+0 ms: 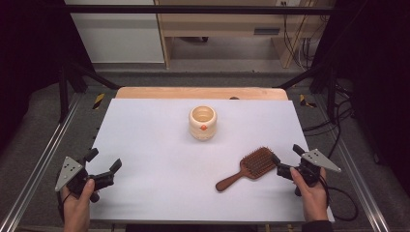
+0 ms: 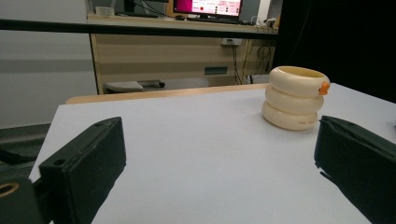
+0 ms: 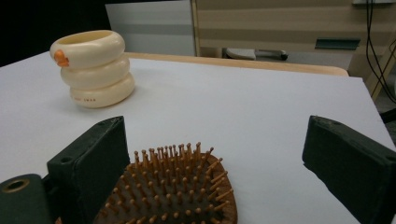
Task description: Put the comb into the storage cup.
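1. Right gripper [image 1: 286, 162] is hovering with jaws spread wide, the hairbrush [image 1: 247, 166] lying bristles-up just ahead, its head partly between them, untouched.
2. Left gripper [image 1: 103, 163] is gaping wide over bare table [image 1: 154, 145], cream pot [image 1: 202, 122] standing well apart.

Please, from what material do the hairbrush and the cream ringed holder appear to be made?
Hairbrush: probably wood, with a smooth brown handle and wooden-looking pins with rounded tips; its pad material is unclear. Cream holder: likely glossy plastic or glazed ceramic, since its three stacked rings show soft highlights. Which of the two, I cannot tell.
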`<state>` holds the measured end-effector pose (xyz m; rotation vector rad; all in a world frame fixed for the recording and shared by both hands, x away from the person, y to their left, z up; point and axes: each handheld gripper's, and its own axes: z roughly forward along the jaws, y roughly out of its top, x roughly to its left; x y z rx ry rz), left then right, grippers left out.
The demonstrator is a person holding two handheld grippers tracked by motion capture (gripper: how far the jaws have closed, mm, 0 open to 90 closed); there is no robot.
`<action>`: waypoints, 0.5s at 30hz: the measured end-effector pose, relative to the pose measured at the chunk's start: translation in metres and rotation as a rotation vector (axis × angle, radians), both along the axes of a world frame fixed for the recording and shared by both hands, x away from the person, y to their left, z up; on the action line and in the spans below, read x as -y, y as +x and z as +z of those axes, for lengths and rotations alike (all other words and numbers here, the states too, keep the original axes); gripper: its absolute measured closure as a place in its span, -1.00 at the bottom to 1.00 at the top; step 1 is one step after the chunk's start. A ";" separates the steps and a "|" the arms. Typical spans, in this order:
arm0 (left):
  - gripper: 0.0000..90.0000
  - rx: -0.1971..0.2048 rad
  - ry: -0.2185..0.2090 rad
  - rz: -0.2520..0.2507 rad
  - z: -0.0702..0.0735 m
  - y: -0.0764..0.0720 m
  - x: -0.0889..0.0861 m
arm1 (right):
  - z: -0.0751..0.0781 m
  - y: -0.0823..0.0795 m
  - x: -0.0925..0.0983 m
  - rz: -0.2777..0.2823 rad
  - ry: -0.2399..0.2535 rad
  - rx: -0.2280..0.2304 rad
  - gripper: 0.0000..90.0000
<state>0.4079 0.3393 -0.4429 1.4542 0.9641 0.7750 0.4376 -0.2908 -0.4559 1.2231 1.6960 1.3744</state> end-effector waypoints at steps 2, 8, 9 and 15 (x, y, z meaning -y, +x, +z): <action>-0.95 -0.001 0.006 -0.001 0.000 -0.001 0.001 | 0.000 0.000 -0.002 0.002 -0.006 -0.012 -0.83; -0.95 -0.007 0.016 0.002 0.000 -0.002 0.001 | 0.004 -0.004 -0.004 -0.022 -0.005 -0.035 -0.77; -0.95 -0.008 0.017 0.004 0.000 -0.001 0.002 | 0.005 -0.004 -0.004 -0.021 -0.004 -0.037 -0.74; -0.95 -0.010 0.020 0.008 -0.001 -0.002 0.001 | 0.008 -0.003 -0.008 -0.007 -0.010 -0.084 -0.36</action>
